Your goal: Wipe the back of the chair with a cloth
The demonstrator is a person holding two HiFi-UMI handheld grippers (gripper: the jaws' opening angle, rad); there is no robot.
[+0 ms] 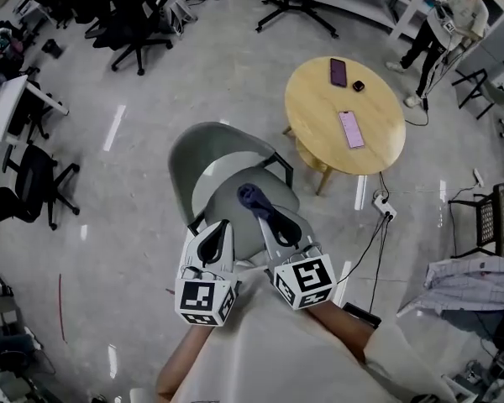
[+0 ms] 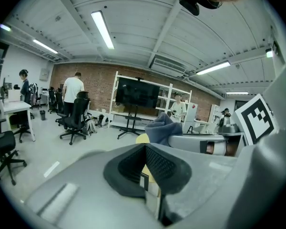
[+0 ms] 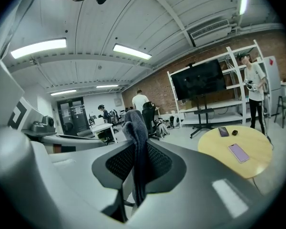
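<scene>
Head view: I hold the right gripper (image 1: 265,212) over the grey-green moulded chair (image 1: 203,149), its jaws clamped on a dark blue-grey cloth (image 1: 250,196) whose free end bunches up beyond the tips. I judge the cloth is pinched by one edge so that the loose part can be laid on the chair. The left gripper (image 1: 214,238) sits just beside the right one, on its left, above the near edge of the seat, and appears to be kept in reserve. The chair stands directly beyond both grippers, and I cannot confirm that the cloth touches its back. The floor is pale grey polished concrete (image 1: 151,99). A round light-wood table (image 1: 319,107) stands far right of the chair, and black office chairs (image 1: 126,23) stand far left. Left gripper view: the black ribbed pads are drawn together with nothing between them. The camera looks level across the room to a dark screen on a stand (image 2: 138,92) against a brick wall, so this gripper is aimed away from the chair. Right gripper view: the cloth stands upright between the closed pads and is firmly held. The table lies to the right. The chair is out of sight here, so I judge that wiping contact is not yet made.
</scene>
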